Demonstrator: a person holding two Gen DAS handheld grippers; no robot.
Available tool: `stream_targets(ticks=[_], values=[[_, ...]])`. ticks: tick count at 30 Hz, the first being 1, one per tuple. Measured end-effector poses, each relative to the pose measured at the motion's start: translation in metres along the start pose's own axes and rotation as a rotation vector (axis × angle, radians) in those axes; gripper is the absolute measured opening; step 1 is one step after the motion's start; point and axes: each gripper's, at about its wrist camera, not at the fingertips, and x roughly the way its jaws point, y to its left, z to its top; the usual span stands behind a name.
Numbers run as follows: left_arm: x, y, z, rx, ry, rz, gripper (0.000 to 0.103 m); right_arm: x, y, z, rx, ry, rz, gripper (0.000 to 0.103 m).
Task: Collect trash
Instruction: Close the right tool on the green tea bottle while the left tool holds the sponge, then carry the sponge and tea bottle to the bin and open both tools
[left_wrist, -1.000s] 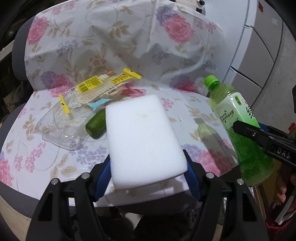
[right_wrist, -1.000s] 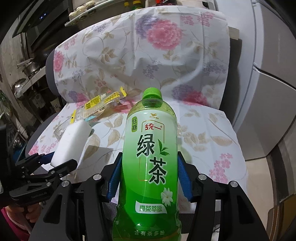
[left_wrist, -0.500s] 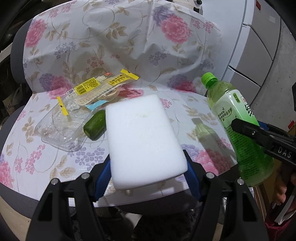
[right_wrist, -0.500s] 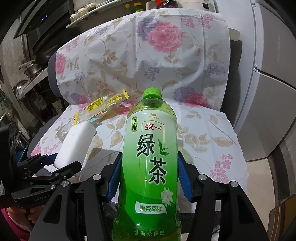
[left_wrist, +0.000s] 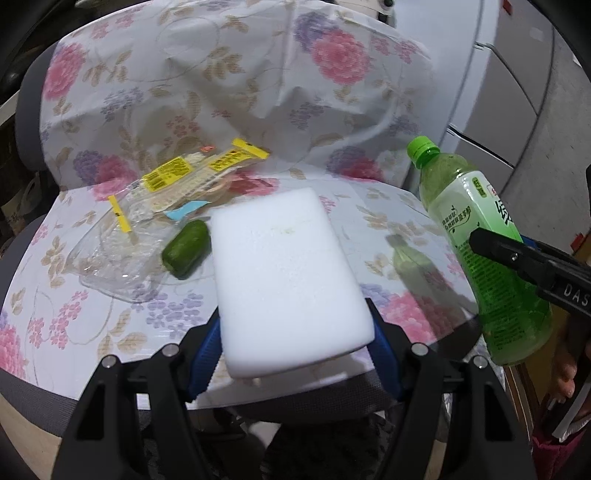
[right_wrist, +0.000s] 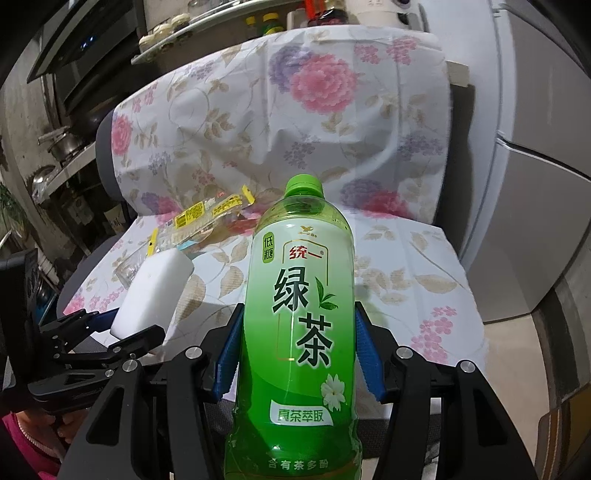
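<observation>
you hold two pieces of trash off the seat: one white foam block (left_wrist: 288, 280) pinched between the blue pads of your left gripper (left_wrist: 295, 343), and one green tea bottle (right_wrist: 299, 317), capped and upright, clamped at its sides by your right gripper (right_wrist: 297, 363). three more pieces lie together on the flowered cloth (left_wrist: 351, 236) of the chair beyond the block: one clear plastic tray (left_wrist: 110, 258), one yellow-labelled wrapper (left_wrist: 192, 177) and one short green piece (left_wrist: 186, 248) at the tray's edge.
</observation>
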Motion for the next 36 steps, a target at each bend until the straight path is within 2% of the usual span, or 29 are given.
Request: stream_targets(ticks=[4,7,12,18,23,26,33,35,36], values=[[-0.002,-0.025,0.001,0.047,0.000,-0.047,0.068,-0.018,-0.016,-0.011,0.033,-0.020,-0.021,0.056],[-0.003,-0.052,0.002,0.091,-0.006,-0.083,0.068,-0.039,-0.035,-0.025,0.056,-0.042,-0.076,0.056],[0.007,-0.118,-0.007,0.190,0.001,-0.171,0.069,-0.072,-0.071,-0.049,0.110,-0.071,-0.166,0.056],[0.017,-0.192,-0.026,0.304,0.005,-0.293,0.069,-0.116,-0.125,-0.097,0.214,-0.082,-0.284,0.057],[0.028,-0.244,-0.051,0.373,0.048,-0.377,0.069,-0.145,-0.163,-0.141,0.289,-0.065,-0.366,0.057],[0.036,-0.269,-0.069,0.416,0.092,-0.424,0.069,-0.154,-0.184,-0.167,0.347,-0.047,-0.392,0.057],[0.057,-0.310,-0.092,0.520,0.158,-0.453,0.070,-0.155,-0.222,-0.208,0.467,-0.022,-0.419,0.057],[0.062,-0.319,-0.095,0.540,0.165,-0.458,0.073,-0.151,-0.230,-0.213,0.495,-0.022,-0.416,0.058],[0.066,-0.322,-0.094,0.547,0.176,-0.461,0.077,-0.148,-0.233,-0.213,0.506,-0.022,-0.411,0.059]])
